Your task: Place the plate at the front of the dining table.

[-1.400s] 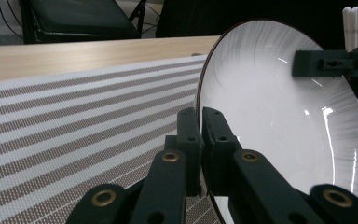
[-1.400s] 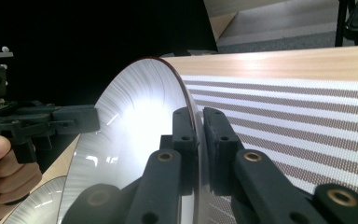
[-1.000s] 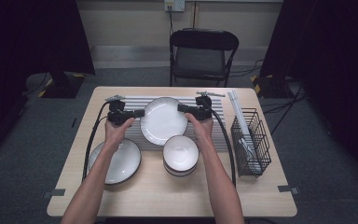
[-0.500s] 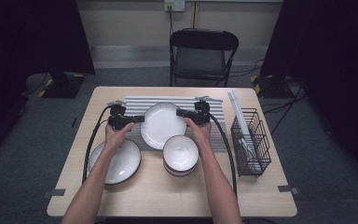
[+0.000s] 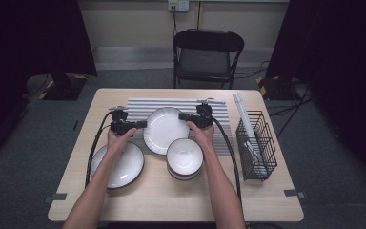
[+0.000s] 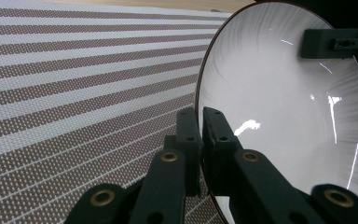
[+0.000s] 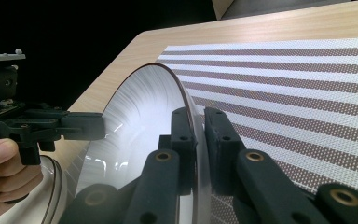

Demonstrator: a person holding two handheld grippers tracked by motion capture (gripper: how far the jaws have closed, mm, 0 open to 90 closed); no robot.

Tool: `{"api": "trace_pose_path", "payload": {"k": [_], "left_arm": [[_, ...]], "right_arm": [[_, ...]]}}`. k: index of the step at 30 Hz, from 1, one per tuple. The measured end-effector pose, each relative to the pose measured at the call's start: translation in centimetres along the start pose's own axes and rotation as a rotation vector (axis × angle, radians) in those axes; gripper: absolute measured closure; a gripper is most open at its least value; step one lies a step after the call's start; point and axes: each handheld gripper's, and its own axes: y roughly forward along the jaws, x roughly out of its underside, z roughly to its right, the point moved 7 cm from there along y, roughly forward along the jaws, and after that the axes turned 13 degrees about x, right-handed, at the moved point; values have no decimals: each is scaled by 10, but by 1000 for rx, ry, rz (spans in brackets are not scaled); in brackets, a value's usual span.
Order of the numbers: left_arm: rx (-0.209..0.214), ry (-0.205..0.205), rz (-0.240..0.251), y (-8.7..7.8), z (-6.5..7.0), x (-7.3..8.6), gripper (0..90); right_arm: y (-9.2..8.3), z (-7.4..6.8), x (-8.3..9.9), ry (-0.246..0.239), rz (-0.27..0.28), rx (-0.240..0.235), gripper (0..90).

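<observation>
A white plate with a dark rim (image 5: 164, 130) hangs tilted over the striped mat (image 5: 219, 107), held by both grippers at opposite edges. My left gripper (image 5: 143, 124) is shut on its left rim, and my right gripper (image 5: 181, 116) is shut on its right rim. In the left gripper view the jaws (image 6: 200, 133) pinch the rim of the plate (image 6: 284, 121), with the right gripper (image 6: 335, 42) at the far edge. In the right gripper view the jaws (image 7: 196, 133) clamp the plate (image 7: 140, 135), and the left gripper (image 7: 70, 127) grips the opposite side.
A second dark-rimmed plate (image 5: 117, 164) lies at the front left. A stack of white bowls (image 5: 184, 157) sits just in front of the held plate. A black wire basket (image 5: 256, 145) stands at the right edge. A folding chair (image 5: 207, 57) is behind the table.
Both grippers have brought the plate down and slightly nearer to the person. Both grips stay the same.
</observation>
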Motion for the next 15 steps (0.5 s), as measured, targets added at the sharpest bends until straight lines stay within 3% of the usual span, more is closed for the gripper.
{"api": "trace_pose_path", "payload": {"k": [5, 15], "left_arm": [[-17, 11, -25, -2, -2, 2, 839], [-24, 16, -15, -12, 0, 2, 811]], "right_arm": [[3, 3, 0, 14, 4, 2, 827], [7, 13, -2, 38, 12, 45, 822]]}}
